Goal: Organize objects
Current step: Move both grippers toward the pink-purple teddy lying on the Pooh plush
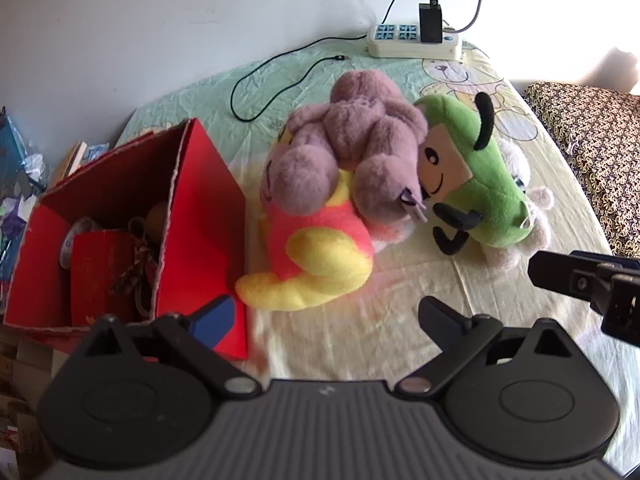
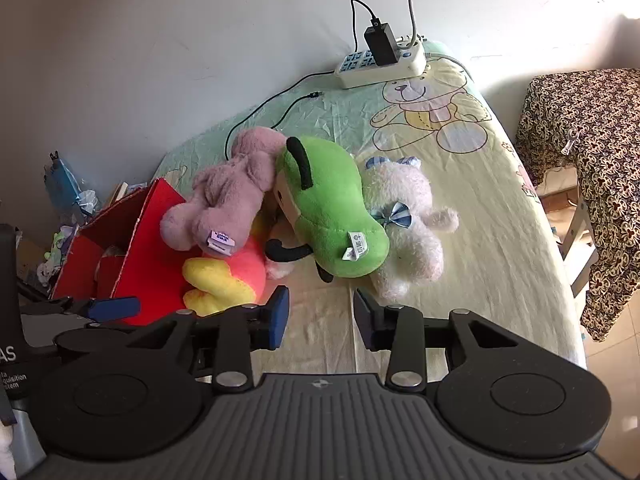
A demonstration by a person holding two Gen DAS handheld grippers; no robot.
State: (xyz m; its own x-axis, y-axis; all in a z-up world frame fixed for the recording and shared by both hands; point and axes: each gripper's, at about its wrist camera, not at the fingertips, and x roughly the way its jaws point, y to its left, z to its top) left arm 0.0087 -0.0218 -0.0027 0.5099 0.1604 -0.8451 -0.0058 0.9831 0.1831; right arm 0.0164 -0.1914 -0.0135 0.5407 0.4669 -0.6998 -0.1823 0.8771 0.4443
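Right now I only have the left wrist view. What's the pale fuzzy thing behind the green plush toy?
Observer: A pale pink plush bear with blue striped bows. It lies on the printed bedsheet, pressed against the green plush toy.
Operator: Is it buried?
Observer: No. The green plush toy overlaps one side of it, and the rest lies uncovered.
Operator: I see one finger of the right hand-held gripper. Is it holding anything?
Observer: No. The right hand-held gripper has its jaws partly open over bare sheet, short of the toys, with nothing between them.
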